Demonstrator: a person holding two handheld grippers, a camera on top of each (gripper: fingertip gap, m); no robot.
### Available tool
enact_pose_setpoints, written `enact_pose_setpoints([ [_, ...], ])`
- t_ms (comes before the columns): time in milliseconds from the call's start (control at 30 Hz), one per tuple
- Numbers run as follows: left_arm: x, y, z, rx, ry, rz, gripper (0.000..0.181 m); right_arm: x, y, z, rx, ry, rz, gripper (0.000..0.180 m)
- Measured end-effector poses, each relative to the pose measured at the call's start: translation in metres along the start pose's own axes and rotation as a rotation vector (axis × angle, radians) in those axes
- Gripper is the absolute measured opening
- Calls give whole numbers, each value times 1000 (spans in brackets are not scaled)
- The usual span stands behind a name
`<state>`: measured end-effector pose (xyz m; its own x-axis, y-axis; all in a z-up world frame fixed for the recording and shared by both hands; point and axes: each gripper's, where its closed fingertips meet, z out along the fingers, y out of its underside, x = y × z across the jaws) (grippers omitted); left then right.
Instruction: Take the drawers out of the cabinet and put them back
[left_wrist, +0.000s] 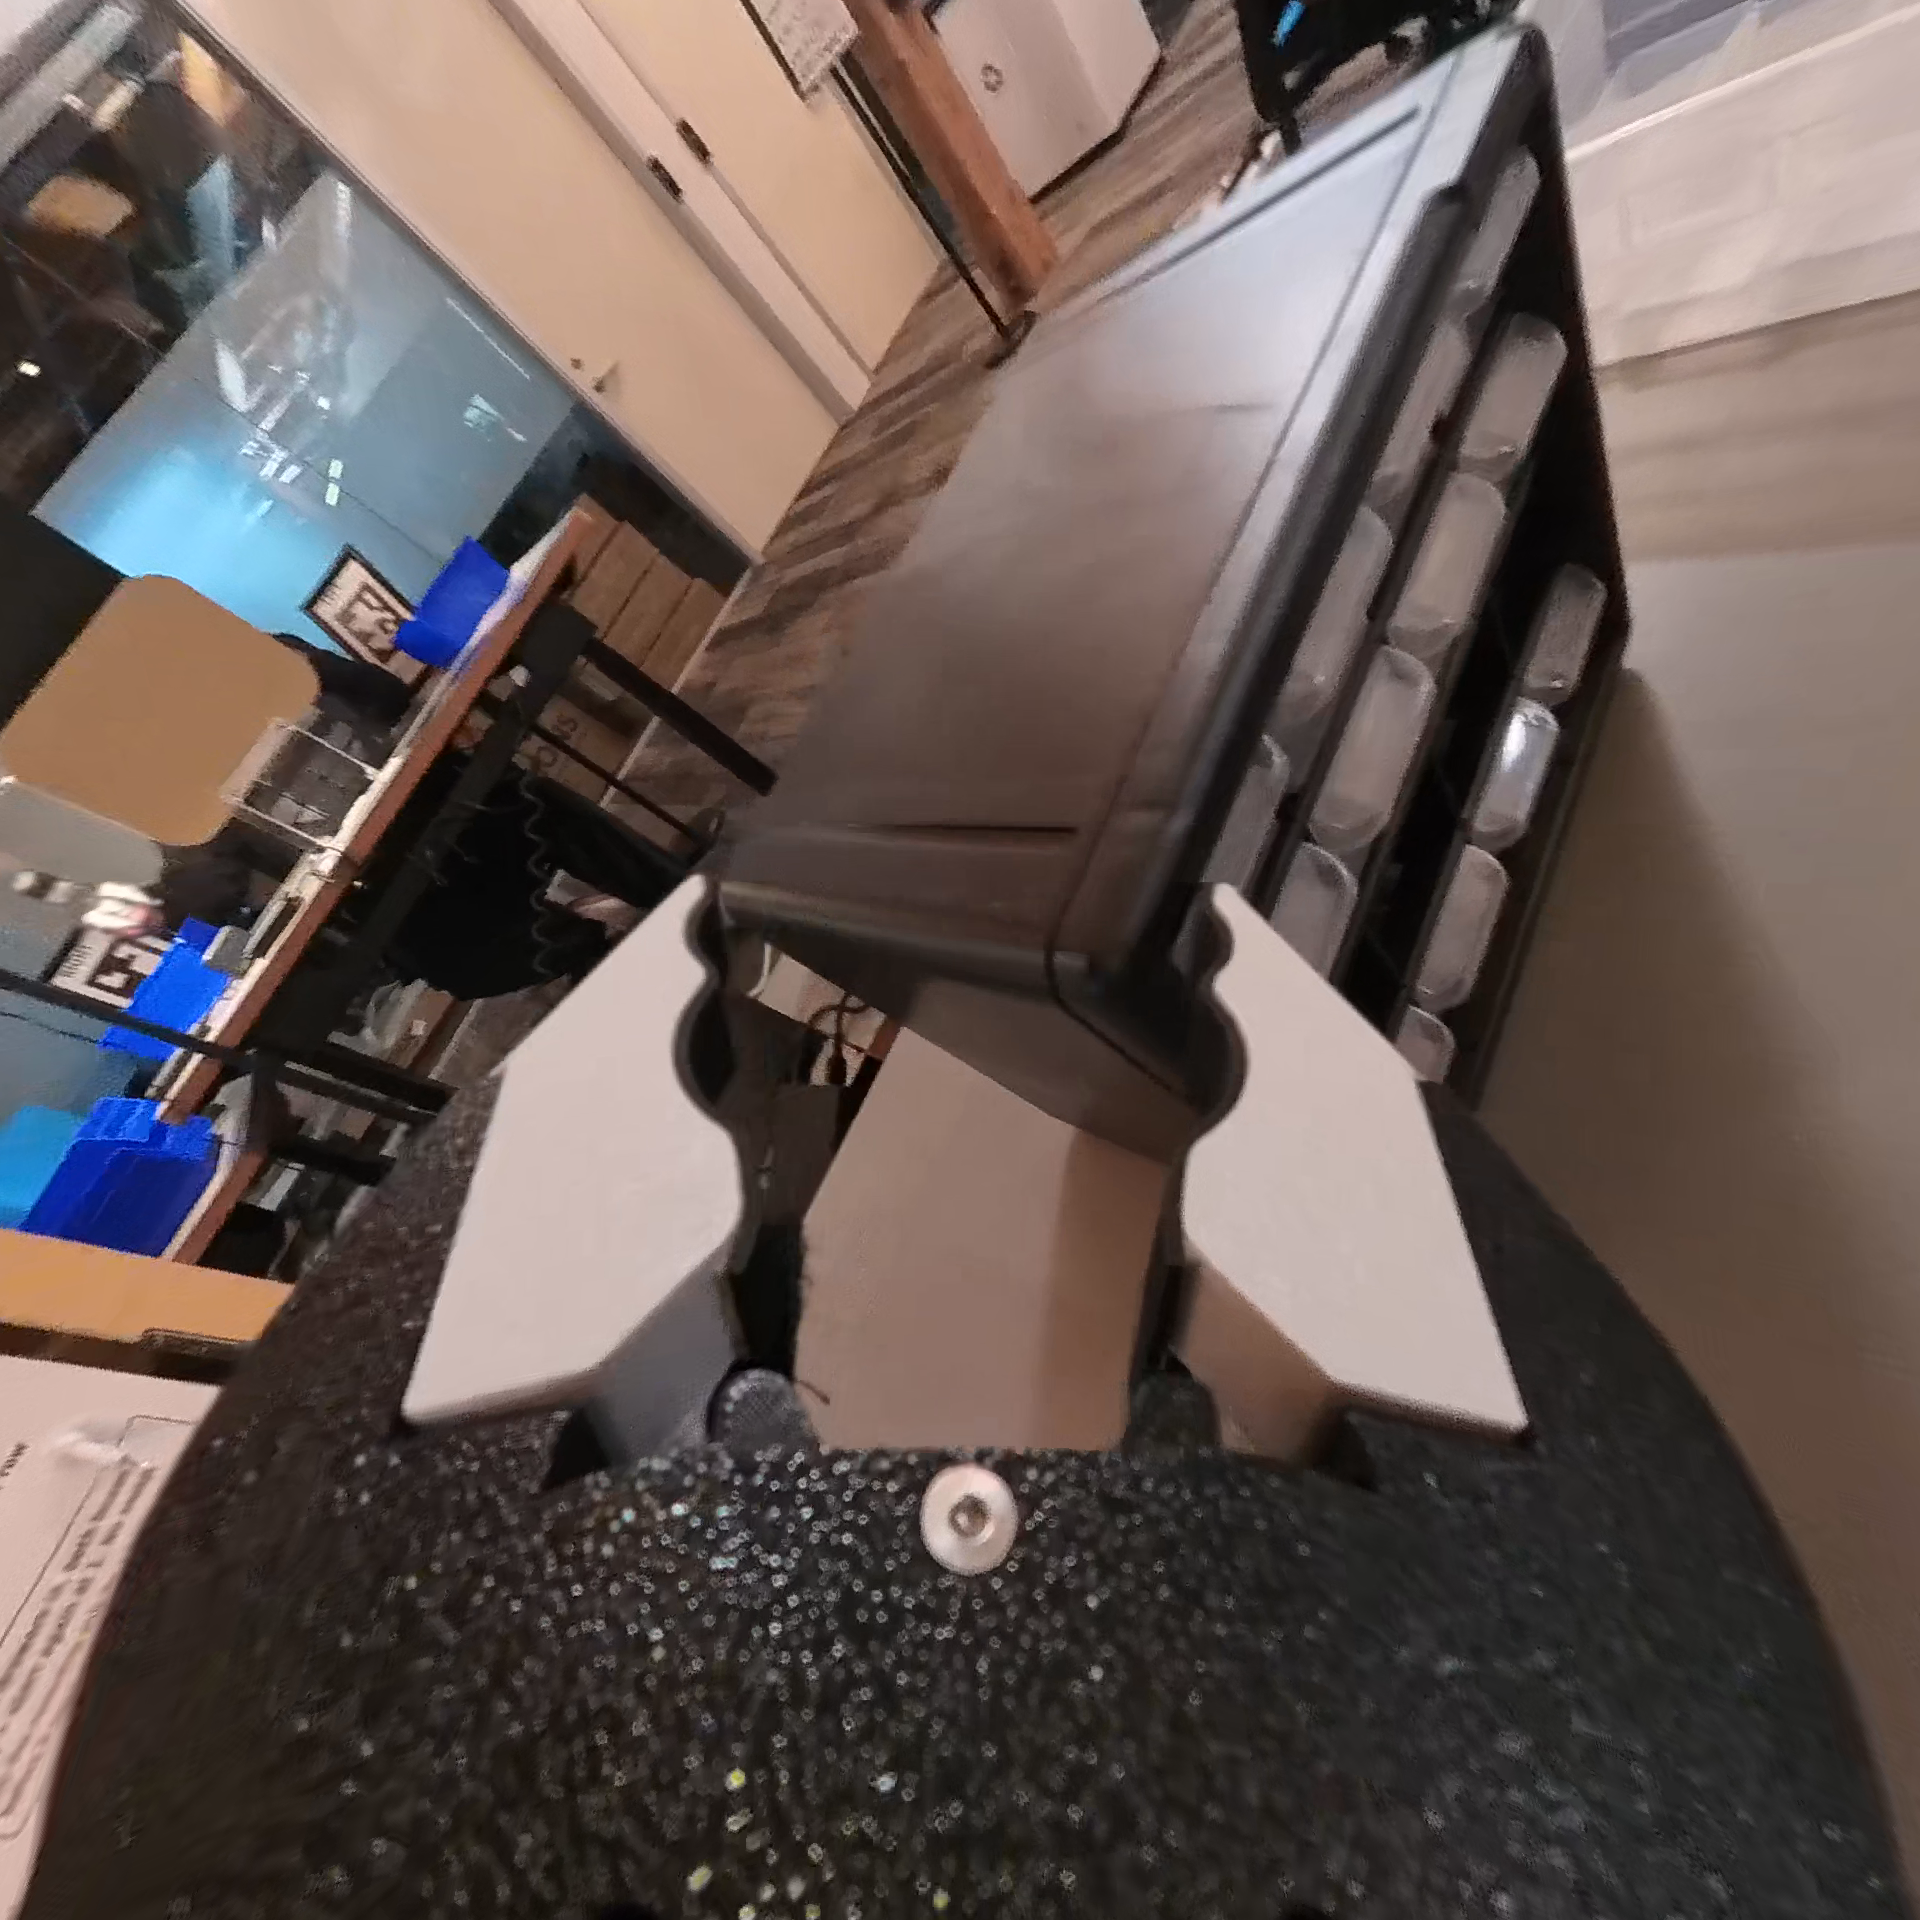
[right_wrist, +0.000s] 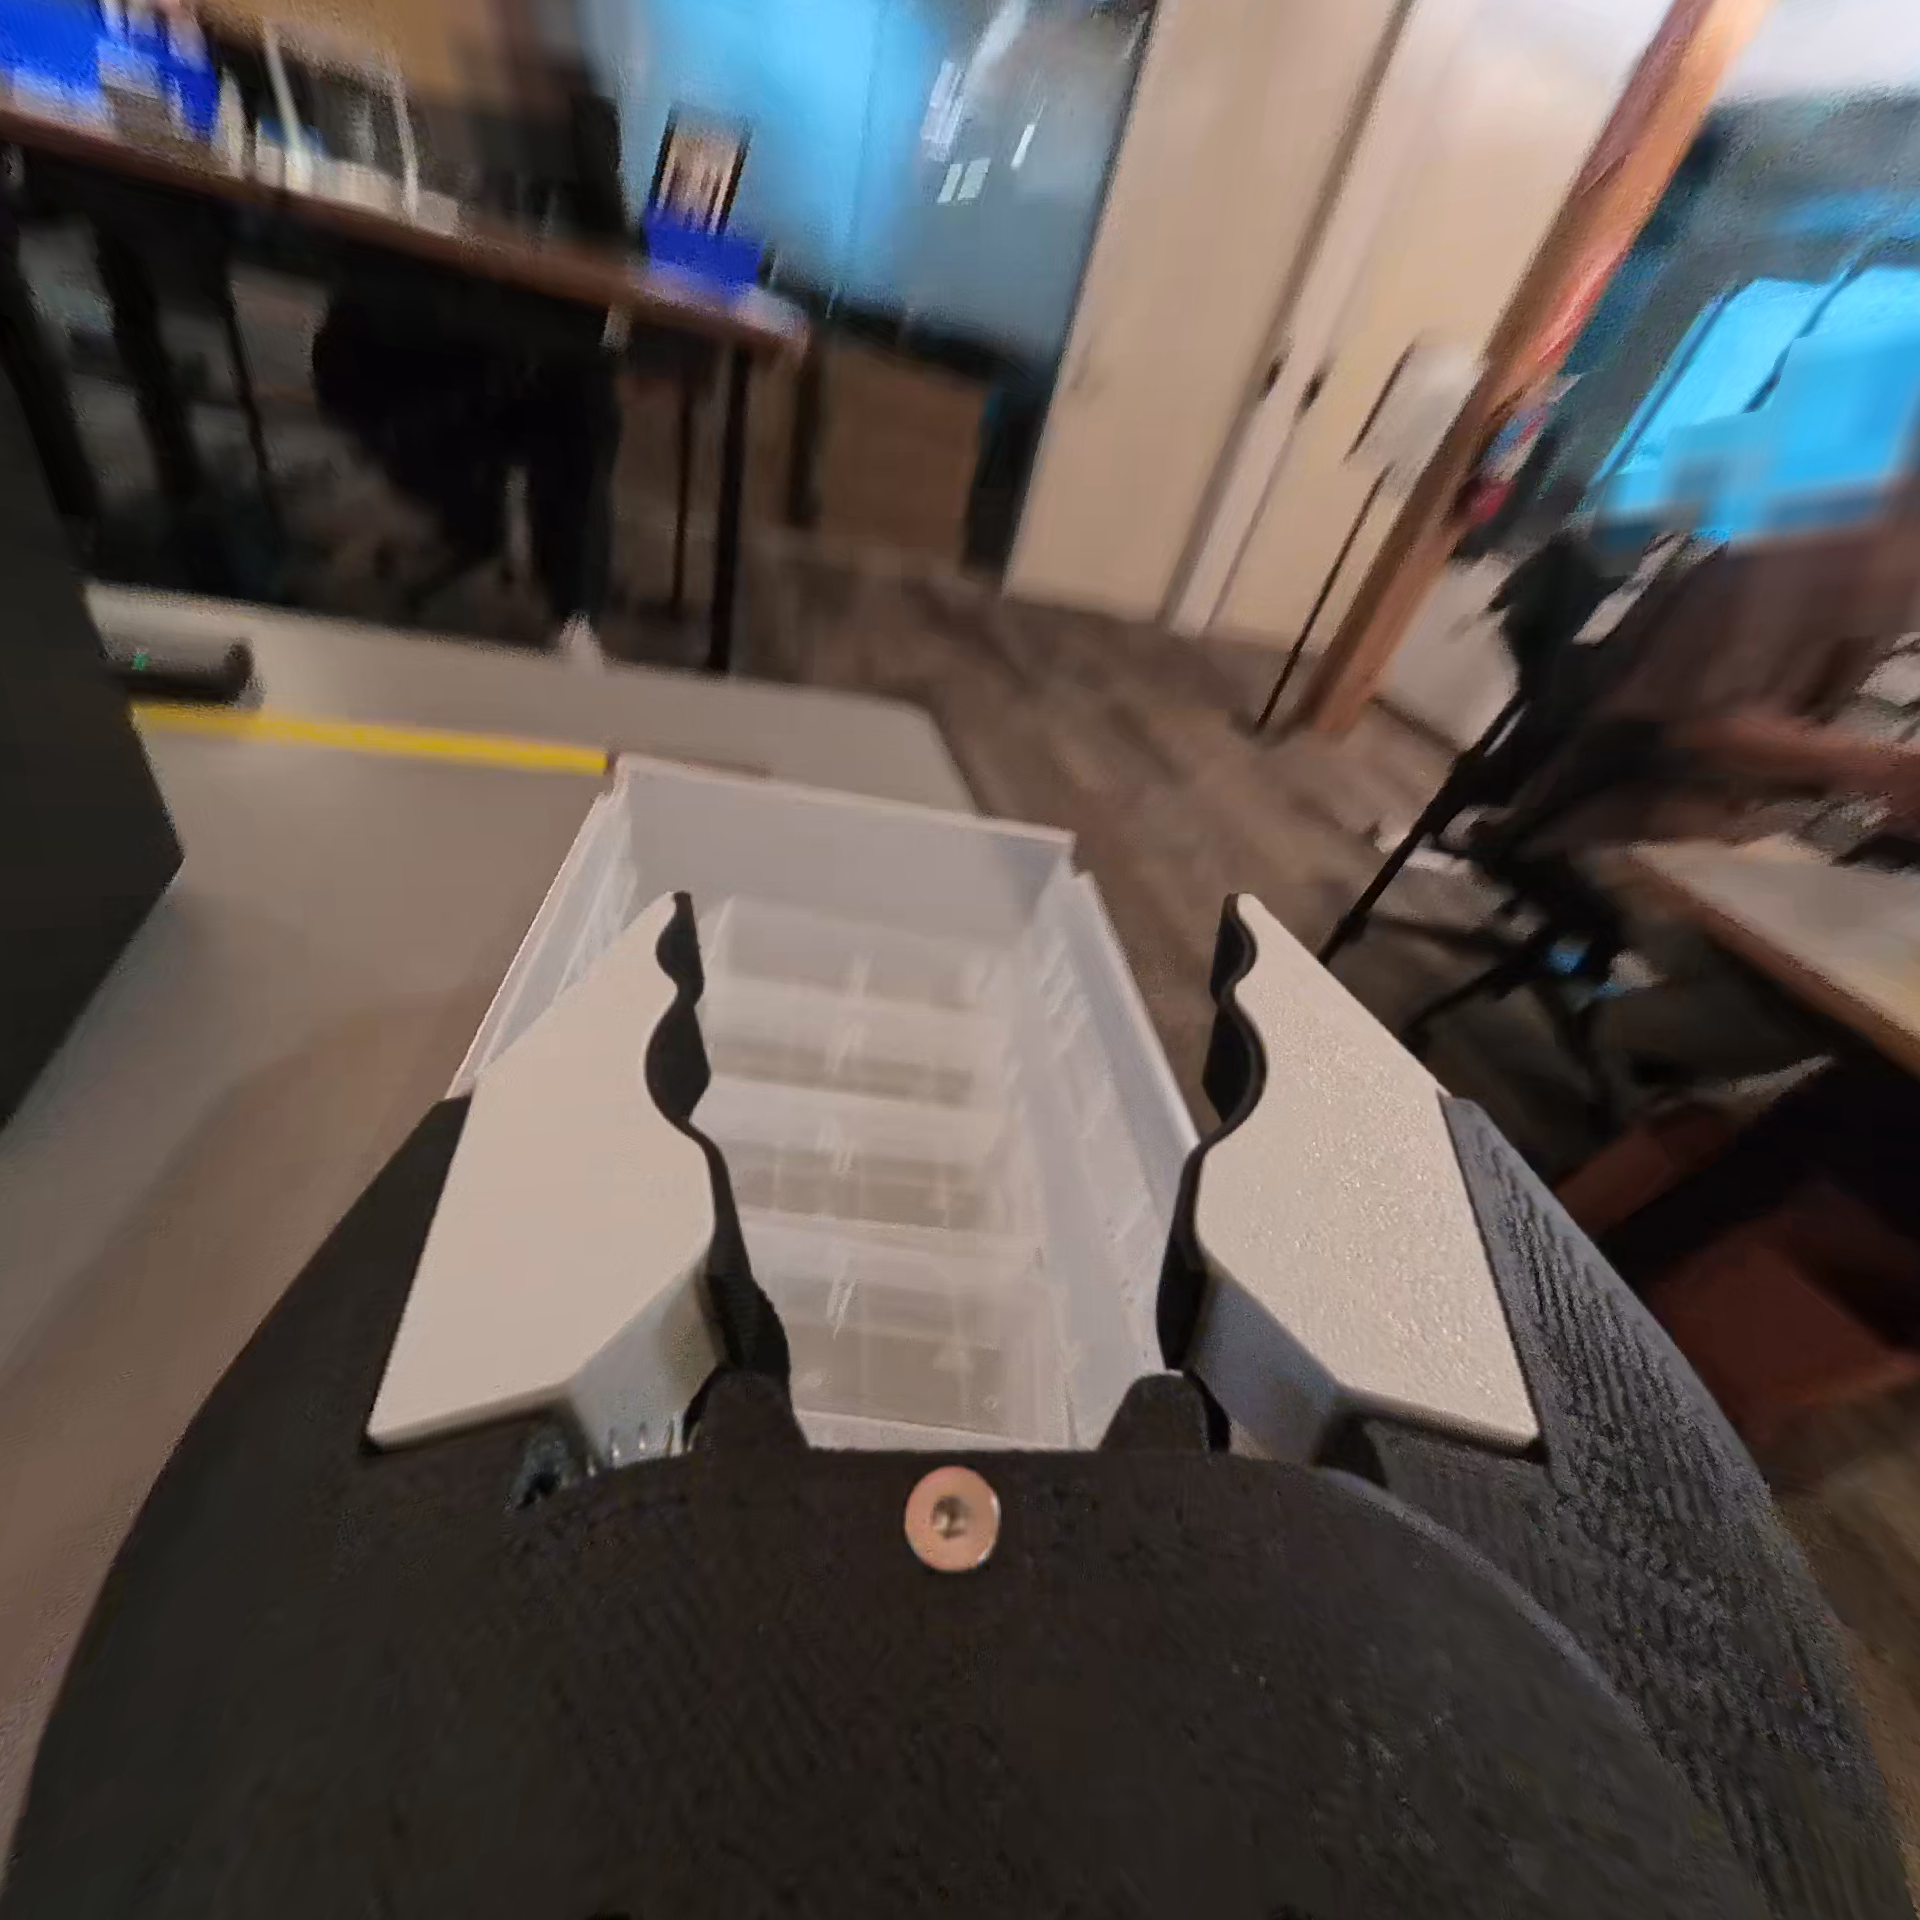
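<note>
Left wrist view: blue bins (left_wrist: 125, 1174) sit on a wood-topped workbench (left_wrist: 343, 862) at far left, out of focus. The left gripper (left_wrist: 956, 997) has its grey, flat-faced fingers (left_wrist: 582, 1174) spread to either side of the near corner of the cabinet (left_wrist: 1122, 582); whether the pads bear on it cannot be told. The cabinet is a black, smooth-sided plastic box with a ribbed rim, its long axis running away from the camera and tilted up to the right in this view. Its open front faces right toward the pale counter (left_wrist: 1714, 935) and carries rows of translucent, round-cornered drawers (left_wrist: 1444, 582), with some dark empty slots among them. Right wrist view, heavily motion-blurred: the counter (right_wrist: 270, 935) occupies the left, with a yellow strip (right_wrist: 374, 740) across it and a dark cylindrical item (right_wrist: 177, 665) beyond. The right gripper (right_wrist: 956, 987), fingers (right_wrist: 1340, 1164) spread, has scalloped black inner pads. Between and below them sits a translucent white drawer (right_wrist: 852, 831), rectangular, open side up, its long axis pointing straight away from the camera, its far end at the counter edge. Its floor shows moulded cross-ribs. Contact between pads and drawer walls cannot be determined. A black tripod (right_wrist: 1475, 831) stands on the floor at right.
</note>
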<state>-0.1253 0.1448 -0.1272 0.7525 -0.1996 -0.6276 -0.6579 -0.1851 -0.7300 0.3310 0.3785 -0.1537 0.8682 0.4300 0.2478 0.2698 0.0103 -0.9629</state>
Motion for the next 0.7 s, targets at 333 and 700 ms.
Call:
enact_pose_setpoints([
  [333,-37,-21,-49,165,-334,-421,81,71,53,-54,199,414,-102,99],
  [700,-11,56,-147,-24,-536,-670,98,85,129,-13,-91,200,104,71],
])
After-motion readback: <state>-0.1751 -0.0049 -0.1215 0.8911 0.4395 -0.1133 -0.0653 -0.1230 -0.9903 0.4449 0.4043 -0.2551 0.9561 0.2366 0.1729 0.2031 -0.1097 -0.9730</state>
